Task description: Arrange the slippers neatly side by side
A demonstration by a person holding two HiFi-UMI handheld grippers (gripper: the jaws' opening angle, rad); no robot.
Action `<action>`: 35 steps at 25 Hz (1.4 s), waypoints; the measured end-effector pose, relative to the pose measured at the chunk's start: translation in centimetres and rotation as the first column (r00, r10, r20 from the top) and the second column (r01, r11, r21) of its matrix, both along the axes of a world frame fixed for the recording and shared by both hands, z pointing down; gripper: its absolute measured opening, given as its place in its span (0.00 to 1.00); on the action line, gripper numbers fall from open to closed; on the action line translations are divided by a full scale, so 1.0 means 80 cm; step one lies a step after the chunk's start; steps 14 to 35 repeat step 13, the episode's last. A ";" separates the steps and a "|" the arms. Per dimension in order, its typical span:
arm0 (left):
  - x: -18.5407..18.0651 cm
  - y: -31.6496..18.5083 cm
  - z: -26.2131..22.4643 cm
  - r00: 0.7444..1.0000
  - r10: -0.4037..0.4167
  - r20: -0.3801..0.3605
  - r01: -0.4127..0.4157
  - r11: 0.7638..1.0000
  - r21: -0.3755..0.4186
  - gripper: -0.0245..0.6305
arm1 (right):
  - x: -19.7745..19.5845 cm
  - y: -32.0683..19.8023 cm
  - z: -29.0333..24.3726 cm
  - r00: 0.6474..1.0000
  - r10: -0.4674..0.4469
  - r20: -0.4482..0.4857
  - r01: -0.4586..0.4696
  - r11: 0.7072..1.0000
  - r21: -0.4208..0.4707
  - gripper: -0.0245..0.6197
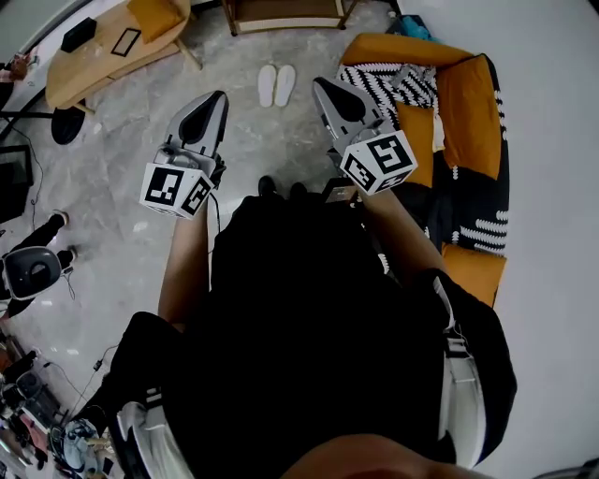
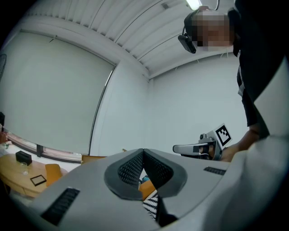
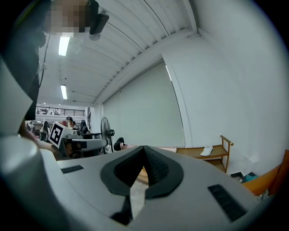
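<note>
Marble floor (image 1: 122, 159); slippers (image 1: 276, 84) side by side, ahead between left gripper (image 1: 219, 95) and right gripper (image 1: 319, 84); both jaws clenched, empty

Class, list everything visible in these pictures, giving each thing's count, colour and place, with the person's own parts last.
flat white slippers: two, white, side by side on the grey floor, ahead
curved wooden table: one, light brown, far left
orange sofa with black-and-white cushions: one, orange, right
low wooden rack: one, brown, beyond the slippers
left gripper: one, grey, jaws shut, empty
right gripper: one, grey, jaws shut, empty
</note>
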State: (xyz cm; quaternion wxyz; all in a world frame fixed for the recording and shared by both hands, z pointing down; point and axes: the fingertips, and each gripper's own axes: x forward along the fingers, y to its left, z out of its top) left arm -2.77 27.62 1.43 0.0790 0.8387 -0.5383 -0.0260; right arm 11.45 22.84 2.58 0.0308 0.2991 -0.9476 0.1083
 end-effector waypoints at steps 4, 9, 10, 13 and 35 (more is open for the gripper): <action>0.026 0.007 -0.008 1.000 0.019 0.022 -0.019 1.000 -0.010 0.06 | 0.013 0.005 -0.017 1.000 -0.026 0.001 0.026 0.999 0.040 0.09; 0.073 0.006 -0.006 1.000 0.025 0.004 -0.025 1.000 -0.017 0.06 | 0.062 0.013 0.000 1.000 0.003 0.026 -0.003 1.000 -0.003 0.09; 0.082 0.007 -0.005 1.000 0.031 0.005 -0.031 0.999 -0.018 0.06 | 0.071 0.014 0.003 1.000 0.007 0.028 -0.007 1.000 -0.008 0.09; 0.108 0.013 0.001 0.999 0.050 0.012 -0.050 0.998 -0.024 0.06 | 0.098 0.014 0.009 0.999 0.016 0.029 -0.016 1.000 -0.013 0.09; 0.108 0.013 0.001 0.999 0.050 0.012 -0.050 0.998 -0.024 0.06 | 0.098 0.014 0.009 0.999 0.016 0.029 -0.016 1.000 -0.013 0.09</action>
